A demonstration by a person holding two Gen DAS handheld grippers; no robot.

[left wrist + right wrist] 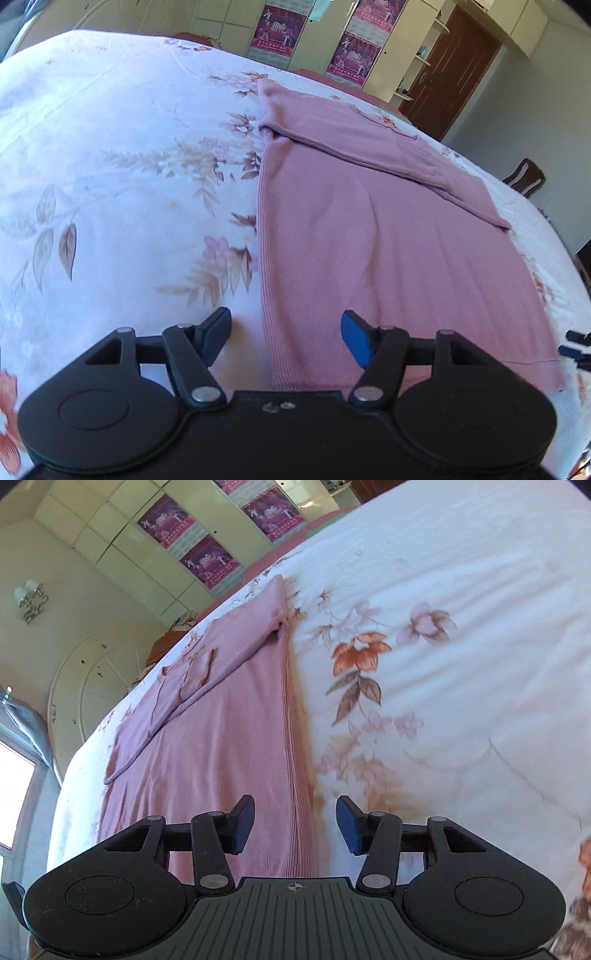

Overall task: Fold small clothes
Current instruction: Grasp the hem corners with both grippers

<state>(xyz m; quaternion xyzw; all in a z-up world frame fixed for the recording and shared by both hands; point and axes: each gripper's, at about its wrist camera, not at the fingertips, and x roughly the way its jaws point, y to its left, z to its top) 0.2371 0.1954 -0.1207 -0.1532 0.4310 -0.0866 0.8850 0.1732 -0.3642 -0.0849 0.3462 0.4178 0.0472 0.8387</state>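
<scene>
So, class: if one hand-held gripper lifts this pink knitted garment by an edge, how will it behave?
The pink ribbed garment likely drapes limply, since it lies flat with soft wrinkles. Its folded sleeve may slide off. It probably drags on the floral bedspread when pushed.

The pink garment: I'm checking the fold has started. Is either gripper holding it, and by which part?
Nothing is held. The left gripper and right gripper both stand open above the pink garment's side edges, with no cloth pinched.

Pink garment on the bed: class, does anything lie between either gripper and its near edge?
Nothing visible does. The left gripper and right gripper both stand open above the pink garment, near its long side edges, with only bare floral bedspread alongside.
</scene>
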